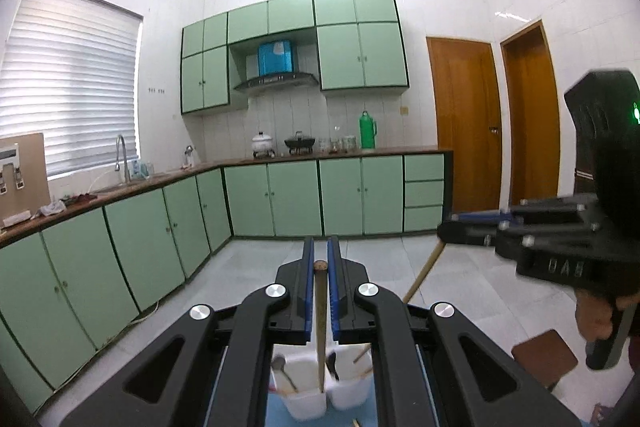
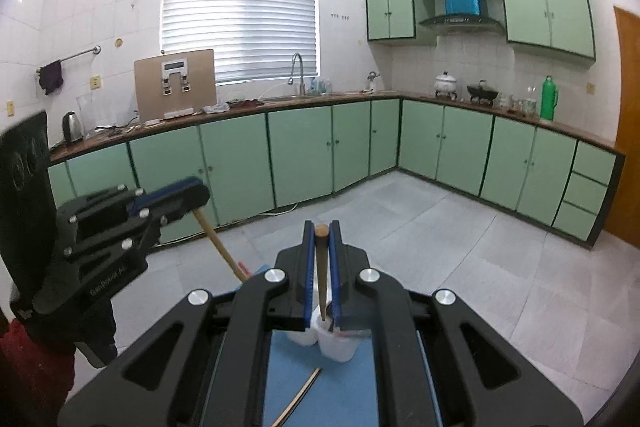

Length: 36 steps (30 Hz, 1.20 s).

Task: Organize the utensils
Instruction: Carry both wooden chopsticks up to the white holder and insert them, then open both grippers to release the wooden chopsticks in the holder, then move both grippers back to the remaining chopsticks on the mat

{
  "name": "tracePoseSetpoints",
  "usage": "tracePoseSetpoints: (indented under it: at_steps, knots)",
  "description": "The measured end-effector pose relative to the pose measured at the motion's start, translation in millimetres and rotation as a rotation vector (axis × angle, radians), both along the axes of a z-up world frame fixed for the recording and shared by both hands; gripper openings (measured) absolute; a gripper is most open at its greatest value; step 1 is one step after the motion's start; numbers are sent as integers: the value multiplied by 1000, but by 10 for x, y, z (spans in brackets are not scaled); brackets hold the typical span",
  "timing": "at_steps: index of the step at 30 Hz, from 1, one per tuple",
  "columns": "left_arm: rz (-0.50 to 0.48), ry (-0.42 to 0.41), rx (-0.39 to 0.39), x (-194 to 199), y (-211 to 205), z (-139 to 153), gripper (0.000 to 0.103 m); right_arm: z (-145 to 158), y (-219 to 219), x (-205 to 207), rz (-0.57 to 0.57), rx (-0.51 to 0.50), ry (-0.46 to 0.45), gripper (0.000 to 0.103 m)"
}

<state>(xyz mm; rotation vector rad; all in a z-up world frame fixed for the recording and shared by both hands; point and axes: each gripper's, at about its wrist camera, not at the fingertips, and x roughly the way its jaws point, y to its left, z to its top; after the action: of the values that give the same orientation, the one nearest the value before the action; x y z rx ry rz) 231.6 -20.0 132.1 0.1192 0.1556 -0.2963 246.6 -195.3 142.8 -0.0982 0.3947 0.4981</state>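
Observation:
My left gripper (image 1: 320, 255) is shut on a wooden chopstick (image 1: 320, 315) that hangs down into a white holder cup (image 1: 304, 399). My right gripper (image 2: 321, 235) is shut on another wooden chopstick (image 2: 321, 275) whose lower end is in a white cup (image 2: 338, 347). Two white cups stand side by side on a blue mat (image 2: 344, 395). The second cup (image 1: 352, 391) holds spoons and chopsticks. The right gripper also shows in the left wrist view (image 1: 452, 227), the left gripper in the right wrist view (image 2: 196, 197). One loose chopstick (image 2: 298, 397) lies on the mat.
Green kitchen cabinets (image 1: 296, 199) and a brown counter line the walls, across a grey tiled floor (image 2: 440, 251). A brown stool (image 1: 546, 355) stands low to the right. Wooden doors (image 1: 466, 123) are at the far right.

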Motion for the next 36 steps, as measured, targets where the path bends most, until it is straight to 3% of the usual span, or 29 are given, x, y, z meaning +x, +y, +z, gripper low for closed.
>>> tracePoseSetpoints:
  at_steps: [5,15,21,23,25,27,31,36]
  knots:
    - [14,-9,12,304,-59,-74,6,-99,62,269,-32,-48,10,6]
    - [77,106,-18,957,74,-687,6,-684,199,754,-76,-103,129,6]
    - [82,199,-18,1148,136,-995,7,-961,251,919,-78,-110,200,7]
    - [86,215,-30,1147,176,-1027,13,-1000,249,929,-88,-107,207,13]
    - [91,224,-40,1099,220,-1023,33,-1004,212,914,-102,-98,205,31]
    - [87,211,-52,1005,269,-995,42,-965,138,845,-121,-76,183,35]
    - [85,190,-60,704,320,-927,50,-896,-22,677,-168,-61,125,63]
    - [89,160,-50,308,310,-936,62,-871,-250,339,-217,-23,55,88]
